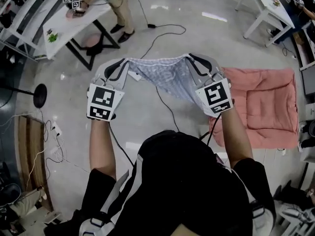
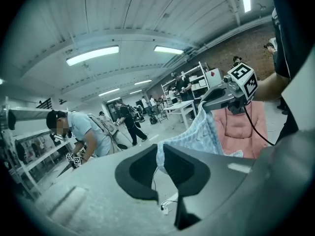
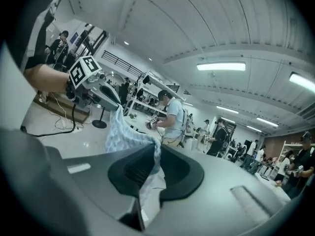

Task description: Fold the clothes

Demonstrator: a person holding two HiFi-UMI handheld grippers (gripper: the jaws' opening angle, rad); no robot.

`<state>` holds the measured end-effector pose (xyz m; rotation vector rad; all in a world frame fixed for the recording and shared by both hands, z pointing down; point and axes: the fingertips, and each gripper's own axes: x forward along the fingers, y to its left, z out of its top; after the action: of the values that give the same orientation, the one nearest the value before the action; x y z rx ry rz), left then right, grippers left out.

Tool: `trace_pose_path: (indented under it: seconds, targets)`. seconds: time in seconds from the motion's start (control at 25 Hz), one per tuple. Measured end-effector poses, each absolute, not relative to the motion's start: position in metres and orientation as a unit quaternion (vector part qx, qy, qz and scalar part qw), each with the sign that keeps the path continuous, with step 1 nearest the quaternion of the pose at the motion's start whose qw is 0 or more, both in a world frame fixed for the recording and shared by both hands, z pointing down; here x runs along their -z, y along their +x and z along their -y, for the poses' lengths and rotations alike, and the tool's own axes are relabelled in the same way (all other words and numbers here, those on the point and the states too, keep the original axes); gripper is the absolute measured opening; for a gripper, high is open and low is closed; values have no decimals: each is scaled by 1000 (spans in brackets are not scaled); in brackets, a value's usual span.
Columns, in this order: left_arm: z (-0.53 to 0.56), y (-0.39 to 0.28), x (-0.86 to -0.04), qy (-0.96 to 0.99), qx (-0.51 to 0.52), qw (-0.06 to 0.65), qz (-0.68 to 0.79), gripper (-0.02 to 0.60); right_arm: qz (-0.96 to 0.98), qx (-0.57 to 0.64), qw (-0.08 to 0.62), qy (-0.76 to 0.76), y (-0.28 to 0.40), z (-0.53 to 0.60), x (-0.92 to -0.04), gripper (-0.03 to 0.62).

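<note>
Garment (image 1: 165, 77): light-blue patterned cloth, in the air, long axis left-right, sagging mid-span | Left gripper (image 1: 120, 69): clamped on left corner | Right gripper (image 1: 196, 63): clamped on right corner | Below right: pink mat (image 1: 263, 107) on floor

Pink quilted fabric mat (image 1: 266, 104) lies flat at the right edge of the glossy grey floor (image 1: 197, 14). A thin black cable (image 1: 152, 25) snakes across the floor's far side. A white counter (image 1: 59, 18) fills the far left corner, with a person in beige trousers (image 1: 122, 6) beside it. Round black stand base (image 1: 40, 95) sits at the left edge.
</note>
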<state>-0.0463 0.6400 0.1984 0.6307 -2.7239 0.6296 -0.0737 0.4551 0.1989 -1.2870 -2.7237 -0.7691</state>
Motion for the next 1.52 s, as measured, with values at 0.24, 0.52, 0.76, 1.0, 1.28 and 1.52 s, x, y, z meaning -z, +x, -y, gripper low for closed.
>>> trace_pose_path:
  seconds: [0.24, 0.52, 0.76, 1.0, 1.28, 1.52]
  targets:
    - [-684, -37, -174, 182, -210, 122, 953, 38, 867, 234, -1, -441, -77, -502, -190, 40]
    - [-680, -41, -174, 190, -209, 116, 952, 38, 869, 239, 7, -432, -91, -495, -195, 40]
    - [-651, -70, -169, 205, -222, 115, 946, 38, 876, 234, 7, -421, -121, -467, -196, 40]
    - [-616, -124, -178, 207, -233, 132, 941, 38, 878, 228, 3, -421, -174, -432, -204, 40]
    - [-537, -219, -195, 209, -223, 149, 940, 38, 875, 230, 20, -426, -273, -351, -217, 40]
    - [-445, -306, -206, 251, -190, 155, 936, 38, 883, 247, 35, -398, -357, -257, -220, 40]
